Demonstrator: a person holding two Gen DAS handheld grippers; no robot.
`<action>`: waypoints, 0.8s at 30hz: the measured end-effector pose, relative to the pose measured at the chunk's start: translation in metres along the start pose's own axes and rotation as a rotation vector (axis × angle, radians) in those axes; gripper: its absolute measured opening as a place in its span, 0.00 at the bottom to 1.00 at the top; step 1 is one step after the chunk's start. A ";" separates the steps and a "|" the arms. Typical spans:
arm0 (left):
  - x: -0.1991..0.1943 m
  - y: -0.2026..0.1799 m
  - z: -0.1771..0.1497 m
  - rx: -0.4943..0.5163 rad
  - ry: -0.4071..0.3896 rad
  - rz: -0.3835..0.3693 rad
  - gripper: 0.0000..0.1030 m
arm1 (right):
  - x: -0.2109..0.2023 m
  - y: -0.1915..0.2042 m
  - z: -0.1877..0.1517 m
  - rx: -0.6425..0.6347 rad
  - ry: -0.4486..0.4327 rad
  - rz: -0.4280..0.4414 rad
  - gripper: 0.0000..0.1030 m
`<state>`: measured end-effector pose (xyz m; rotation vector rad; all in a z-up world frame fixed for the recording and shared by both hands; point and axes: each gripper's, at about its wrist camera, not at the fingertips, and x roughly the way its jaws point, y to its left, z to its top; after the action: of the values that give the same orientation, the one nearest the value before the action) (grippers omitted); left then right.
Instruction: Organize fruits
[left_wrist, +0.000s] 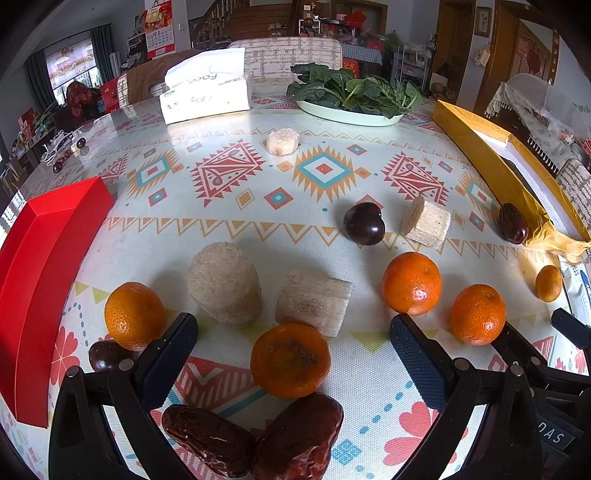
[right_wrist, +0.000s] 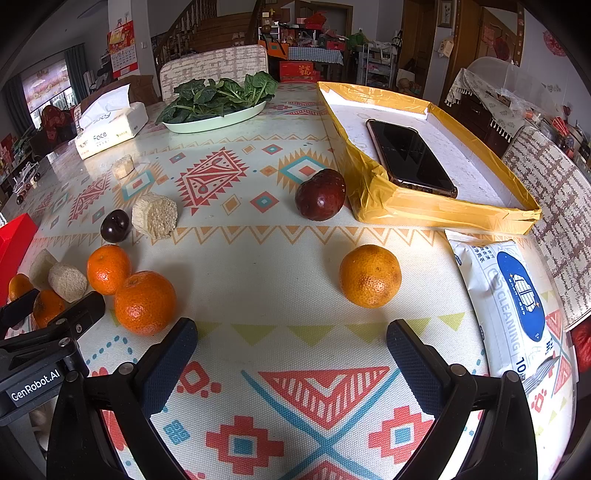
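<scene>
The left gripper (left_wrist: 293, 334) stood wide and held nothing, and a blemished tangerine (left_wrist: 290, 360) lay between its fingers on the cloth (left_wrist: 325, 206). Two dates (left_wrist: 255, 439) lay just under it, touching each other. The step in hand looked like the reach for a first fruit; the next move would call for lowering round that tangerine and closing without nudging the dates or the cereal blocks (left_wrist: 258, 291) beyond.

The right gripper (right_wrist: 291, 341) also stood wide and empty over bare cloth, with a lone tangerine (right_wrist: 370, 276) ahead of it and another (right_wrist: 144, 302) just left of its left finger. Other tangerines, a plum (right_wrist: 115, 226) and a dark red fruit (right_wrist: 320, 194) lay scattered, so sorting seemed barely begun.

The yellow tray (right_wrist: 424, 210) held only a phone (right_wrist: 410, 157); the dark red fruit sat against its wall, outside. A red box (left_wrist: 48, 258) lay at the left, its inside hidden. The plate (right_wrist: 207, 123) held greens.
</scene>
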<state>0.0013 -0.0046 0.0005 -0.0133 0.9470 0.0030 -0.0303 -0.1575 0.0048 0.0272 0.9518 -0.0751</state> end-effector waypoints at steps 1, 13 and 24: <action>0.000 0.001 0.000 0.000 0.000 0.000 1.00 | 0.000 0.000 0.000 0.000 0.000 0.000 1.00; -0.008 0.001 -0.009 0.088 0.050 -0.060 1.00 | -0.006 -0.011 -0.005 0.006 0.063 0.008 1.00; -0.073 0.045 -0.015 0.055 -0.075 -0.202 0.88 | -0.015 -0.005 -0.017 -0.003 0.066 0.006 0.99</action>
<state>-0.0538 0.0407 0.0507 -0.0580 0.8669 -0.2079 -0.0532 -0.1603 0.0067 0.0302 1.0172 -0.0677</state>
